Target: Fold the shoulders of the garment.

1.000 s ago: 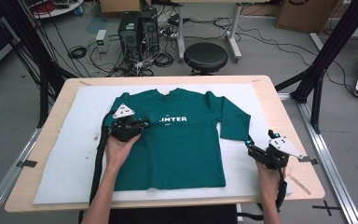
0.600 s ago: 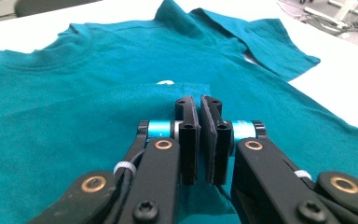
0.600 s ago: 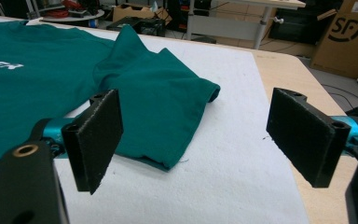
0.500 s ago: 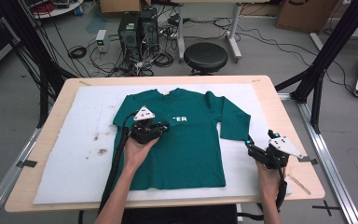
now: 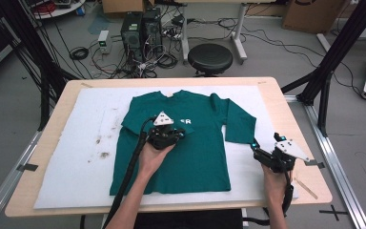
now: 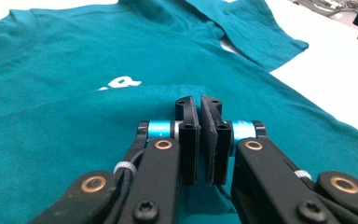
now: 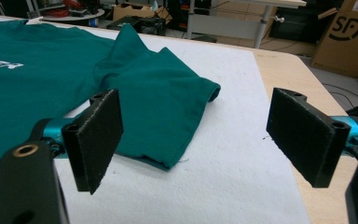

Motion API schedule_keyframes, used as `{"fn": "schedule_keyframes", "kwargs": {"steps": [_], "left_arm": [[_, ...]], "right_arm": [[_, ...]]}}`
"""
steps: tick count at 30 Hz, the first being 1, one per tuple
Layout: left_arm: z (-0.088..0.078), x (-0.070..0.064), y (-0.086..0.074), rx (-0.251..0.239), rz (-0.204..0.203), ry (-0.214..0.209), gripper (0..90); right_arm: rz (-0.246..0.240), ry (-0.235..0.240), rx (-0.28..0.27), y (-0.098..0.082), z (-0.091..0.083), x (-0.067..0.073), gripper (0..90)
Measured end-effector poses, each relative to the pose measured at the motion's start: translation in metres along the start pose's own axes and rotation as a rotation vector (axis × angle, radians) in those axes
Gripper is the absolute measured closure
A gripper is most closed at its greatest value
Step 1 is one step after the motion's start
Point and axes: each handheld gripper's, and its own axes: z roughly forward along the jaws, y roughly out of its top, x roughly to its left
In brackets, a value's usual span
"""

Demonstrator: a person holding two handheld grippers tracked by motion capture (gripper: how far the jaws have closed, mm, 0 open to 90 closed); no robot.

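closed almost pad to pad, the jaws of the left gripper (image 6: 199, 140) leave only a thin slit between them, and a fold of the green t-shirt (image 5: 181, 143) appears to be pinched there, though the cloth inside the slit is hard to make out. in the high view this gripper (image 5: 178, 136) sits over the middle of the shirt's chest, covering most of the white lettering (image 5: 187, 122), with the left sleeve folded inward under it. the right gripper (image 7: 209, 140) has its jaws spread wide, with nothing between the pads; beyond them lies the shirt's right sleeve (image 7: 168, 112), flat on the white mat (image 7: 242, 177). from above, that gripper (image 5: 262, 153) rests near the table's right edge, just beside the sleeve's hem and clear of the fabric. the shirt lies face up on the mat, collar toward the far side of the wooden table (image 5: 295, 119). brown stains (image 5: 100, 148) mark the mat left of the shirt.
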Motion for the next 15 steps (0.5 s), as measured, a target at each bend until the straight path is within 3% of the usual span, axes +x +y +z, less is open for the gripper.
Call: {"fn": "schedule_keyframes", "kwargs": {"steps": [15], "left_arm": [[0.023, -0.019, 0.005, -0.004, 0.011, -0.047, 85.3]], "right_arm": [[0.002, 0.002, 0.001, 0.000, 0.000, 0.000, 18.8]]}}
